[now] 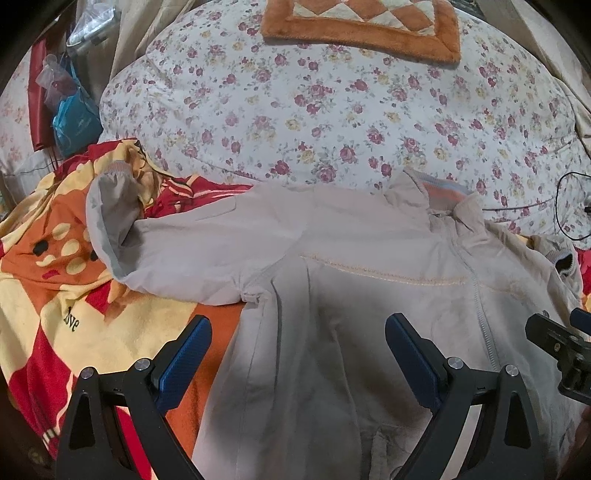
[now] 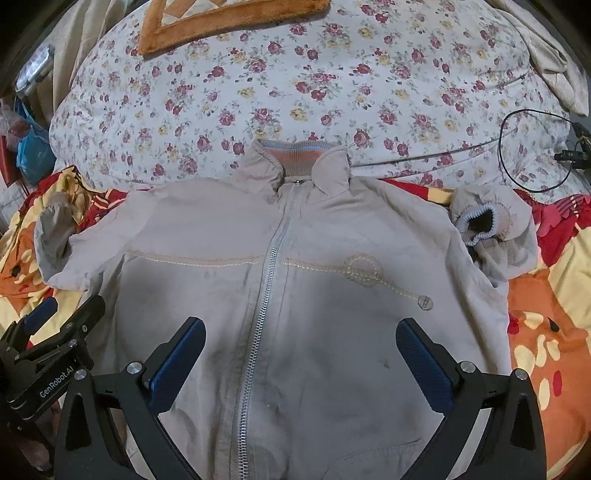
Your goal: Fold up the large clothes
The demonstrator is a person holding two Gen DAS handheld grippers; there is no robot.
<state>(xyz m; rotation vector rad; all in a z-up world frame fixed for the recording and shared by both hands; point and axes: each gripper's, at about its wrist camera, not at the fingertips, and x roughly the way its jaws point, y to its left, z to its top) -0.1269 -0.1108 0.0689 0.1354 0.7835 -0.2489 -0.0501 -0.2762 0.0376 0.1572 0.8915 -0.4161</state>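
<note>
Jacket (image 2: pixel 332 332): beige, zippered, ribbed collar

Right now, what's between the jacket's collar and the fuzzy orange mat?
Only the flowery quilt lies between the collar and the orange mat; that stretch holds nothing else. The right wrist view shows it best.

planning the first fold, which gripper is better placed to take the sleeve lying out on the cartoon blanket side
Left, probably. The left gripper is open over the jacket edge nearest that sleeve. The right gripper is open over the zipper, nearer the bunched sleeve.
</note>
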